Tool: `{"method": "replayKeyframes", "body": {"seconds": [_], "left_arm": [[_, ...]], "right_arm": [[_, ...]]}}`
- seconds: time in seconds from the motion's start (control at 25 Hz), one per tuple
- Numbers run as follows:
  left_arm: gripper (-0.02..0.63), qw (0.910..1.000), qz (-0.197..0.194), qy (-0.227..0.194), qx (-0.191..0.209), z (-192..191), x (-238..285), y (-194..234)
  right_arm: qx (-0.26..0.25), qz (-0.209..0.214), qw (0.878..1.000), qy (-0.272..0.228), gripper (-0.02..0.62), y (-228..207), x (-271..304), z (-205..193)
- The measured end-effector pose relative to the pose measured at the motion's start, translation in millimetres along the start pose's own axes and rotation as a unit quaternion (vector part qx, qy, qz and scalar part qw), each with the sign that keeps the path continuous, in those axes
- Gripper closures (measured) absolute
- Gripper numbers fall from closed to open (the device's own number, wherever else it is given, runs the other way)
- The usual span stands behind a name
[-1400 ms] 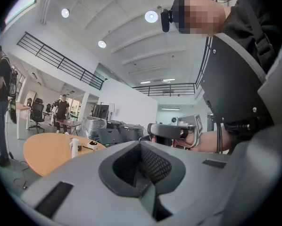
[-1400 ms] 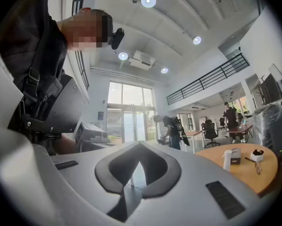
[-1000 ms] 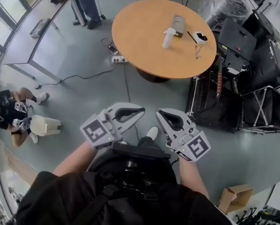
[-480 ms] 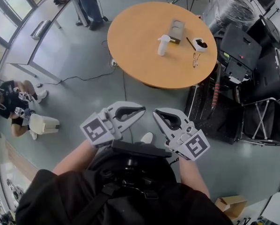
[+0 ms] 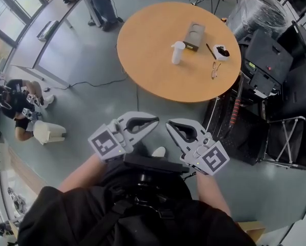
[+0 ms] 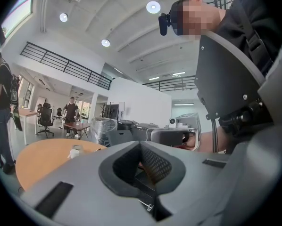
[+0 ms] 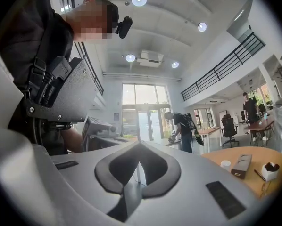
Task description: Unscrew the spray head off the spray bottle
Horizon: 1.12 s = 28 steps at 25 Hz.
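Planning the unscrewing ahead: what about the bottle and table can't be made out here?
- Bottle: too small in the head view to show its spray head thread or its fill.
- Its lower part: hidden behind the left gripper and right gripper bodies in their own views.
- White holder: contents too small, head view.

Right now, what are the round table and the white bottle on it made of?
Round table: probably wood or wood-look laminate, going by its even, matte orange-brown top. White bottle: likely plastic, opaque and smooth-looking, but too small here to be sure.
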<state>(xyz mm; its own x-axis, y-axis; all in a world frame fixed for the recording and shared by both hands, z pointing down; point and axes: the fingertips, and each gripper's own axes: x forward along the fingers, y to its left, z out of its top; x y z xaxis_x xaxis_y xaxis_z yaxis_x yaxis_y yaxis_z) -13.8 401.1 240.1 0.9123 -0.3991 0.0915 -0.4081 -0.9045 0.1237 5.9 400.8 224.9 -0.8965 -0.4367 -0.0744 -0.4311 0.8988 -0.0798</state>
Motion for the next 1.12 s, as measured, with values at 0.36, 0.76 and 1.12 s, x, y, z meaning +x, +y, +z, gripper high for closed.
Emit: {"method": "replayKeyframes", "body": {"seconds": [0.36,0.76,1.12], "left_arm": [[0.603,1.0000,-0.004,-0.003,-0.006,-2,31,51],[0.603,0.9994,-0.032,-0.004,0.011,4,63,147],[0.603,0.9981,-0.059,-0.007,0.016,16,77,239]], "right_arm": [[0.004,-0.010,1.000,0.006,0.597,-52,15,-7],[0.005,-0.046,0.999,0.020,0.595,-138,68,-10],[0.003,-0.081,0.996,0.030,0.595,-210,129,-6]]}}
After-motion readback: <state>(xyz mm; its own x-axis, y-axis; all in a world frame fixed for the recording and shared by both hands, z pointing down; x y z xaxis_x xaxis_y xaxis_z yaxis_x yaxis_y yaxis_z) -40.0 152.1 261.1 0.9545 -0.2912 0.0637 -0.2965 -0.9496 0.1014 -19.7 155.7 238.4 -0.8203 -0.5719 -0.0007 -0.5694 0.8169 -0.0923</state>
